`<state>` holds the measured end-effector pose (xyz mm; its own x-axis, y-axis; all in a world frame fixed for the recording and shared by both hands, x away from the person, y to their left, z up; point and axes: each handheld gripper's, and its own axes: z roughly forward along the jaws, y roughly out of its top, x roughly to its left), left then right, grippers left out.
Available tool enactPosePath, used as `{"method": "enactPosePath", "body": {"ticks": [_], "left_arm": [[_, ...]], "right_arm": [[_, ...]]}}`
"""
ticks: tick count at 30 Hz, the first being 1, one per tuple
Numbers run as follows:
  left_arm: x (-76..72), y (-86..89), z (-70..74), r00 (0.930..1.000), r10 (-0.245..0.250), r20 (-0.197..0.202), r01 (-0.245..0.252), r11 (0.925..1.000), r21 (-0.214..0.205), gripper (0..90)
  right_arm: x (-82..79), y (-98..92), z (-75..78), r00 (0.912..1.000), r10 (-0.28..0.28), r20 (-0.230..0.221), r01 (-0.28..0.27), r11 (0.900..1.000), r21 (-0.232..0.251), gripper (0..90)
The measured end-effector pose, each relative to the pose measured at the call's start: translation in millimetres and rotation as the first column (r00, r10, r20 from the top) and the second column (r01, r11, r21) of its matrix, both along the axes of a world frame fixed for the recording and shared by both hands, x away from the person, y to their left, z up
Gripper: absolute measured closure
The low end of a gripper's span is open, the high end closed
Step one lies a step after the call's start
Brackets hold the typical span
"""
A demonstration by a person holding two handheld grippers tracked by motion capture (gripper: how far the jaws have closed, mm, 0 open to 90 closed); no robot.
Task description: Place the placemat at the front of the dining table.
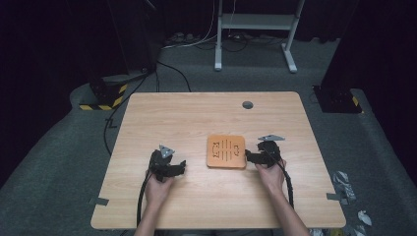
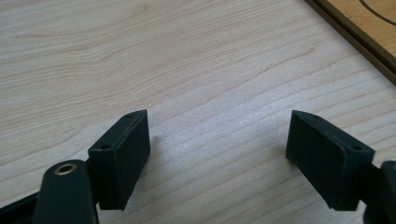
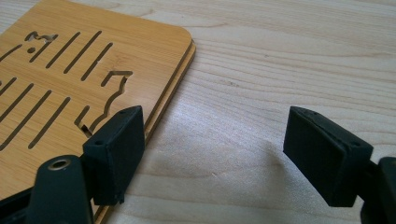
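An orange-brown wooden board (image 1: 226, 151) with cut-out slots lies flat near the middle of the light wooden table (image 1: 196, 113). My right gripper (image 1: 249, 156) sits just right of the board, open, with one jaw over the board's (image 3: 70, 70) near corner and bare table between the jaws (image 3: 212, 154). My left gripper (image 1: 181, 166) rests on the table left of the board, open, with nothing between its jaws (image 2: 217, 154). A corner of the board (image 2: 369, 23) shows at the upper right of the left gripper view.
A round grey hole cover (image 1: 247, 104) sits near the table's far edge. Grey tape tabs (image 1: 98, 200) mark the near side edges. Beyond the table are a white stand (image 1: 255, 29), black posts with striped bases (image 1: 105, 96) and cables on the carpet.
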<state>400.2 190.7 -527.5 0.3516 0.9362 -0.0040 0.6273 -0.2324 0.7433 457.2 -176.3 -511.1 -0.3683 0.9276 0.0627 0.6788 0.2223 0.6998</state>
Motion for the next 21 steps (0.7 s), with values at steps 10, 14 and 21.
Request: {"method": "enactPosePath", "body": {"ticks": [10,14,21], "left_arm": [[0.0,0.0,0.0,1.0,-0.001,0.0,0.001,1.0,0.0,21.7],[0.0,0.0,0.0,1.0,-0.001,0.001,0.001,1.0,0.0,21.7],[-0.2,-0.3,-0.1,1.0,0.003,-0.001,-0.003,1.0,-0.004,21.7]], "right_arm": [[0.6,2.7,-2.3,1.0,0.009,-0.004,-0.009,0.9999,-0.005,20.7],[0.2,4.1,-2.4,1.0,0.01,0.0,-0.01,0.9999,-0.003,20.9],[0.3,5.8,-2.4,0.9998,0.017,0.001,-0.017,0.9998,-0.005,20.9]]}}
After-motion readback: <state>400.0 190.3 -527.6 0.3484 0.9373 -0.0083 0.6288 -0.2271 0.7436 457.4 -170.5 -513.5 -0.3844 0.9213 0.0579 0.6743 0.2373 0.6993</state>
